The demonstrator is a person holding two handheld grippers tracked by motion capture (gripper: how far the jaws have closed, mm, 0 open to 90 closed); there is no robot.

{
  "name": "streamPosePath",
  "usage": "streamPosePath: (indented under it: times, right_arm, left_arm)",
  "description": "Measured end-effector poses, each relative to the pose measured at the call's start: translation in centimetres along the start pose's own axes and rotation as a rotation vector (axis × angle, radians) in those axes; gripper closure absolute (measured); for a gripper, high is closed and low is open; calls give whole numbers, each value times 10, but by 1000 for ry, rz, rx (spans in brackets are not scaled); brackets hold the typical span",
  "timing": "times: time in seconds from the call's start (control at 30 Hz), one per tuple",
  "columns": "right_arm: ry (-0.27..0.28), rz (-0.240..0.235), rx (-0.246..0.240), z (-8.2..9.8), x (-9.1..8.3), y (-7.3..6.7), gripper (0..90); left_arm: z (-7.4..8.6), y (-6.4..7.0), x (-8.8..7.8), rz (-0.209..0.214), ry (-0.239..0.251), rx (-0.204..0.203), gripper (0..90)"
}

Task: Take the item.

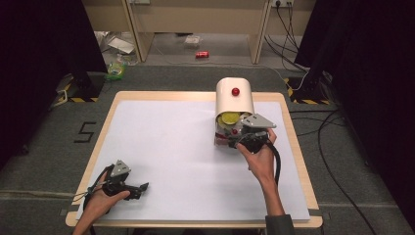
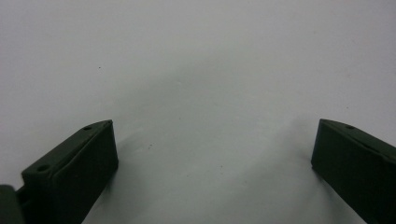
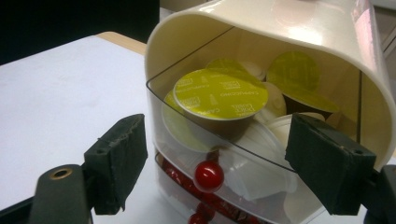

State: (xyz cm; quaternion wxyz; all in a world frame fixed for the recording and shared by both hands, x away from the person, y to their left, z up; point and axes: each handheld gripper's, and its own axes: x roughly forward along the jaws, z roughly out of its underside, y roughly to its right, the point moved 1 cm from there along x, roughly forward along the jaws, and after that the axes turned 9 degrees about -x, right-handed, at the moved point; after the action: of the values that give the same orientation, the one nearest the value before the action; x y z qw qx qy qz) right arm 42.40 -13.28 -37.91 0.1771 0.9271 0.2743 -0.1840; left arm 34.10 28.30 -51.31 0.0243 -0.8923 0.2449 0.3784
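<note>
The right gripper (image 1: 241, 138) is held in a person's right hand (image 1: 261, 157), on the right side of the table and a bit far from the person. Its two black jaws are spread wide, and they grip nothing. In the right gripper view they stand one on each side of a drawer's front, just before it. The drawers belong to a cream box (image 1: 234, 100) with a round top and a red knob (image 1: 235, 91) on it. The top drawer (image 3: 243, 156) is clear plastic and is pulled out a little. It has a small red ball handle (image 3: 208, 176). Inside it lie coffee pods. One pod with a yellow-green lid (image 3: 220, 94) sits on top, near the front. More yellow-green and white pods lie behind and under it. A lower drawer (image 3: 205, 207) holds red pods.

The left gripper (image 1: 138, 188) is held in the left hand (image 1: 100, 201), at the near left corner of the table. Its jaws are wide apart too, with nothing between them. In the left gripper view they rest low over the bare white table top (image 2: 201, 70).

The table (image 1: 161, 147) is white with a wooden edge. It stands on a grey floor (image 1: 44, 147). Black cables (image 1: 337, 161) lie on the floor to the right.
</note>
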Motion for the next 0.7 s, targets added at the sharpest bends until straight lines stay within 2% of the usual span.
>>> streamPosePath:
  times: [0.13, 0.7]
  right_arm:
    - [-3, -18, 21, -1, -4, 1, 212]
    - [-42, -53, 0, 3, -21, -6, 247]
  left_arm:
    - [0, 0, 0, 0, 0, 0, 0]
    - [0, 0, 0, -1, 0, 1, 0]
